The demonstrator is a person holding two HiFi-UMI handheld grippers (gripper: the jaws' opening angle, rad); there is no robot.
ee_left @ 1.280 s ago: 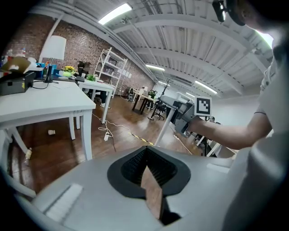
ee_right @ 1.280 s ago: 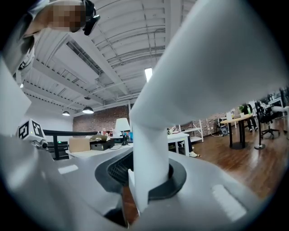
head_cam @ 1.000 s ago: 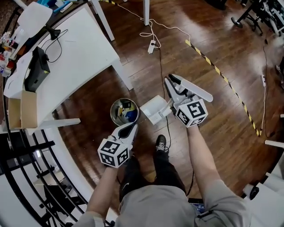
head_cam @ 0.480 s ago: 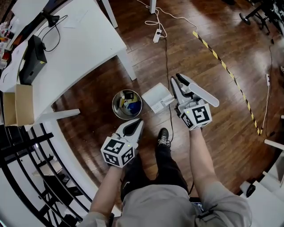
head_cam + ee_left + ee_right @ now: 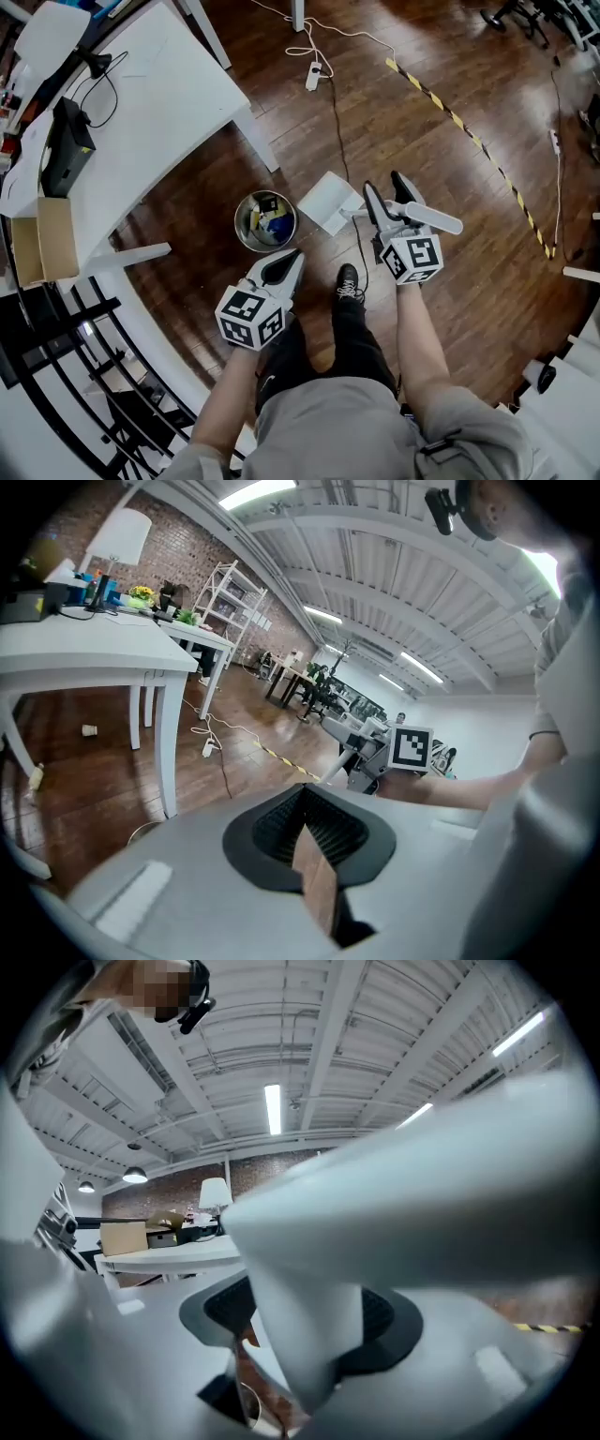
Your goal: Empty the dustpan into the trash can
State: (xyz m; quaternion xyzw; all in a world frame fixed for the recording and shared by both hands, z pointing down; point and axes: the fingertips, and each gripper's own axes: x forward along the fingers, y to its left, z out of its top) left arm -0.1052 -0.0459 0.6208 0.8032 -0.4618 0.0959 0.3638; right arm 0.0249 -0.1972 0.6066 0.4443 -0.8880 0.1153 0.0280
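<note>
The round metal trash can (image 5: pixel 265 221) stands on the wood floor with scraps inside. Just right of it lies the white dustpan (image 5: pixel 327 201), its handle running back between the jaws of my right gripper (image 5: pixel 385 187). Those jaws are opening, and a gap shows beside the handle. In the right gripper view the dustpan handle (image 5: pixel 422 1176) fills the frame as a broad white bar crossing my right gripper (image 5: pixel 300 1335). My left gripper (image 5: pixel 281 269) hovers near the can's near side, shut and empty. In the left gripper view my left gripper (image 5: pixel 314 855) shows its pads pressed together.
A white table (image 5: pixel 169 103) with a cardboard box (image 5: pixel 56 239) stands at the upper left, one leg close to the can. A power strip and cable (image 5: pixel 314 75) and yellow-black floor tape (image 5: pixel 469 141) lie beyond. My shoe (image 5: pixel 346 281) is below the dustpan.
My right gripper has sunk lower with the dustpan, and its jaws have spread apart around the handle. The left gripper has stayed put.
</note>
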